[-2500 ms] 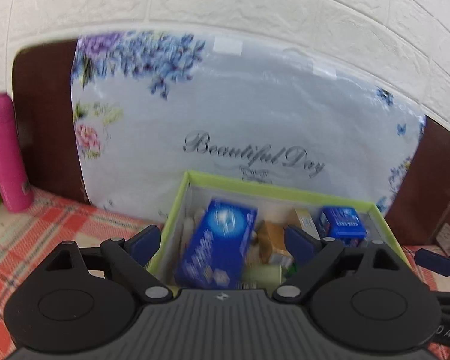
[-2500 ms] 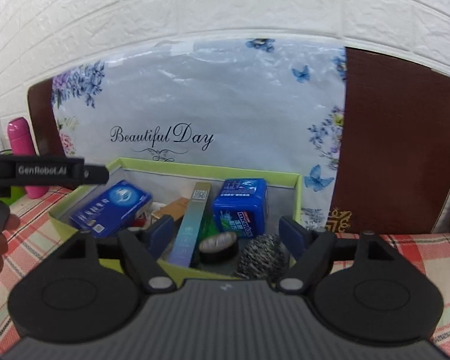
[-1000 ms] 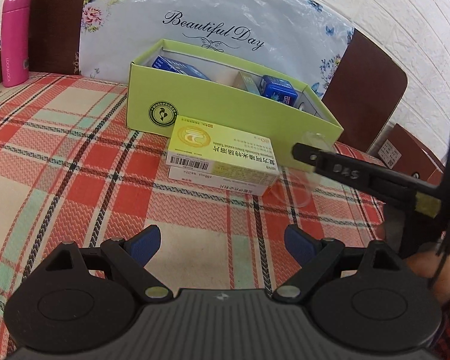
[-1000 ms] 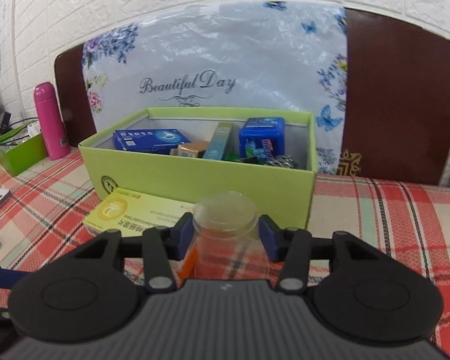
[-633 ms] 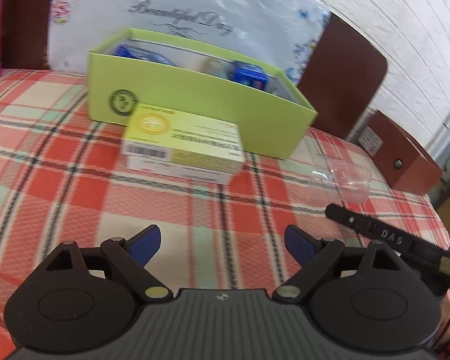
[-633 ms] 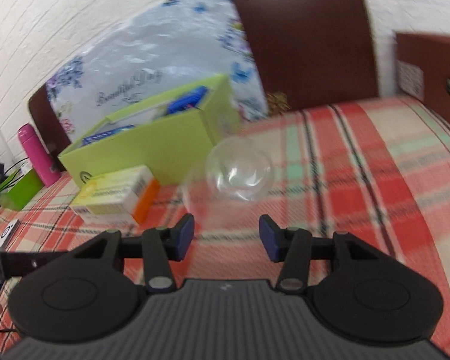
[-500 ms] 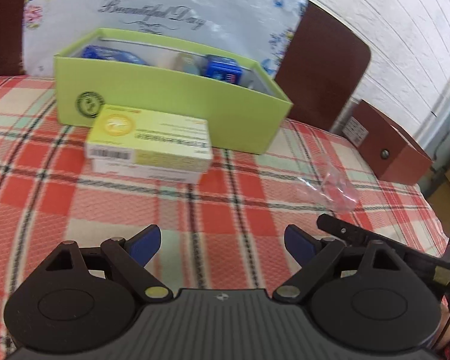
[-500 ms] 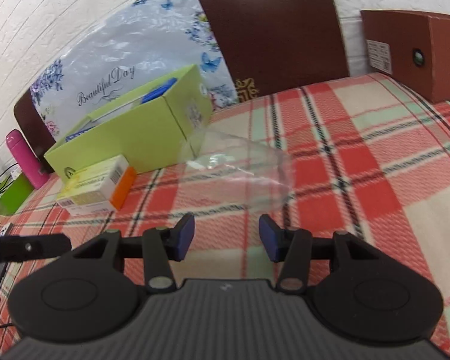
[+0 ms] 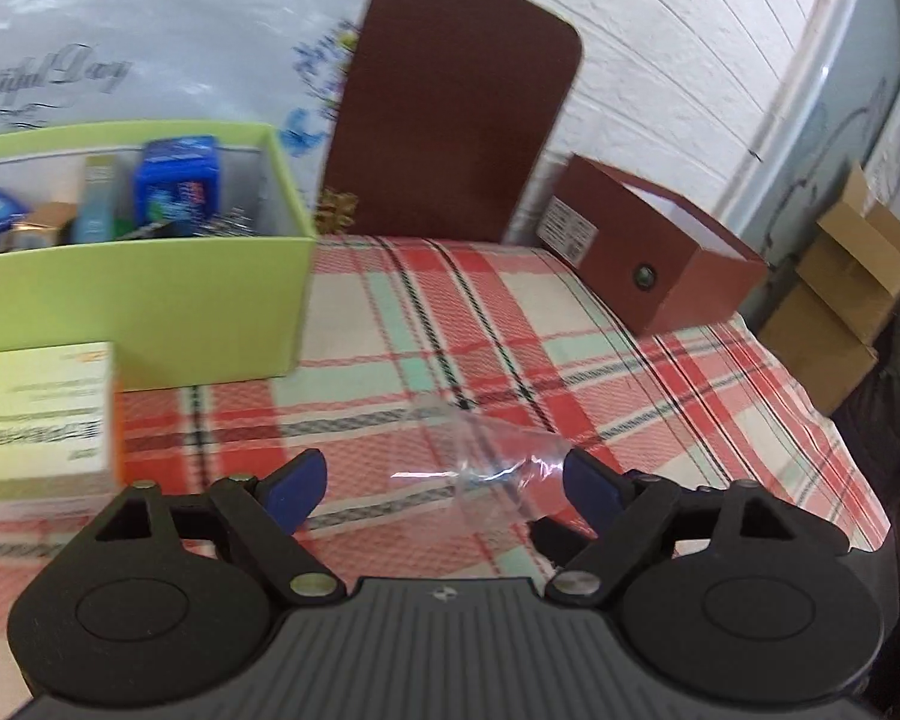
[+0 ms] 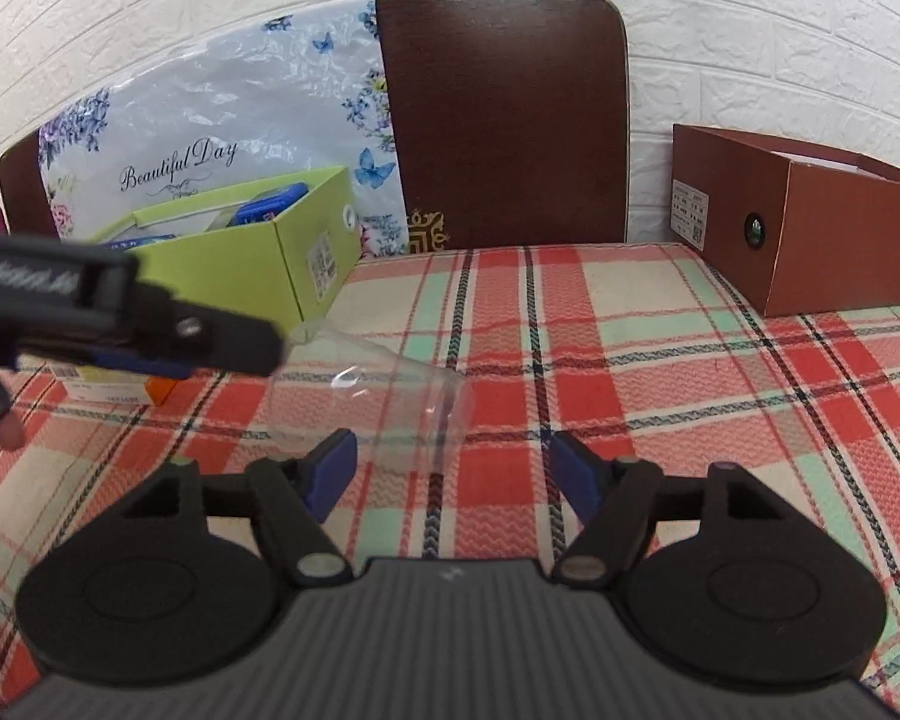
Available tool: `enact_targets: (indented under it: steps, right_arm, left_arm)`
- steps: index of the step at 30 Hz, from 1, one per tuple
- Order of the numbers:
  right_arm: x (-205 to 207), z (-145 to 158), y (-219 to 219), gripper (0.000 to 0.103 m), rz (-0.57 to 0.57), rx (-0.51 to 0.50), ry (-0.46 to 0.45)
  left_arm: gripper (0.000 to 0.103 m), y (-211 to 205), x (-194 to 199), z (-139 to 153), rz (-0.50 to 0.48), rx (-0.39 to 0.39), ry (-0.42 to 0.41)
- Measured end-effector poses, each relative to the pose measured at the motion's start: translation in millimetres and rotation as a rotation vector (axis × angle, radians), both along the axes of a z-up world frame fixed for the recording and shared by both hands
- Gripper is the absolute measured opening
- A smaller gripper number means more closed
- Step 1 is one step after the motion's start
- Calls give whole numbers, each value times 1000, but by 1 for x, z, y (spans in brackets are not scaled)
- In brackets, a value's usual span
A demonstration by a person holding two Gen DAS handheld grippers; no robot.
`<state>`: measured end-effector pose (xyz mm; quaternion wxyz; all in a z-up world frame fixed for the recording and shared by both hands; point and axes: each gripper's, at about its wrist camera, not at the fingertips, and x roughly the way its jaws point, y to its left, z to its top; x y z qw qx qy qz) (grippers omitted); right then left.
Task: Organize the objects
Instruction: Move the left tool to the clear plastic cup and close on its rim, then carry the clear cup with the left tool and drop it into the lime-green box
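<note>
both grippers flanked a clear plastic cup lying on its side on the checked tablecloth: right gripper opening, left gripper closing, neither touching it. a gentle pinch across the thin wall would likely avoid crushing it.

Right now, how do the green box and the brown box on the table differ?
The green box stands near the flowery board and holds packets; the brown box sits at the far right edge, and nothing shows inside it. The green box is bright lime with a sticker on its end; the brown box is reddish brown with a round emblem on its side. Both are open-topped cardboard boxes on the checked cloth.
</note>
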<state>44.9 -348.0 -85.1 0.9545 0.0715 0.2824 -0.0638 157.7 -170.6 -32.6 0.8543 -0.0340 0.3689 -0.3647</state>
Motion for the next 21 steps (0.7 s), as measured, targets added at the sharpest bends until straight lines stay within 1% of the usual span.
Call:
enact_targets:
  steps: [1, 2, 3, 5, 6, 8, 9, 10, 15, 17, 21]
  right_arm:
    - [1, -1, 1, 71, 6, -3, 11]
    - [1, -3, 1, 71, 16, -1, 20]
    - [2, -4, 2, 71, 32, 5, 27]
    - [4, -6, 5, 71, 56, 10, 31]
    - [6, -7, 7, 71, 70, 2, 29]
    - [11, -8, 11, 71, 90, -24, 29]
    - [15, -8, 12, 70, 99, -38, 29]
    - [17, -8, 14, 70, 111, -48, 29]
    - [22, -3, 30, 61, 191, -85, 12]
    - [19, 1, 39, 61, 220, -101, -10]
    - [20, 11, 54, 61, 262, -112, -44]
  left_arm:
    - [75, -5, 2, -3, -10, 12, 11]
    - [68, -9, 4, -6, -22, 20, 26]
    - [56, -12, 6, -9, -38, 20, 44]
    - [43, -14, 6, -13, -68, -1, 76]
    - [35, -15, 4, -14, -78, 1, 79]
    - [31, -17, 0, -15, -88, 17, 62]
    - [26, -17, -1, -16, -93, 21, 53]
    - [16, -17, -3, -17, -101, 21, 49]
    - [9, 1, -7, -10, -103, -5, 12]
    - [9, 10, -11, -5, -102, -21, -1]
    - [9, 30, -15, 4, -67, -37, -20]
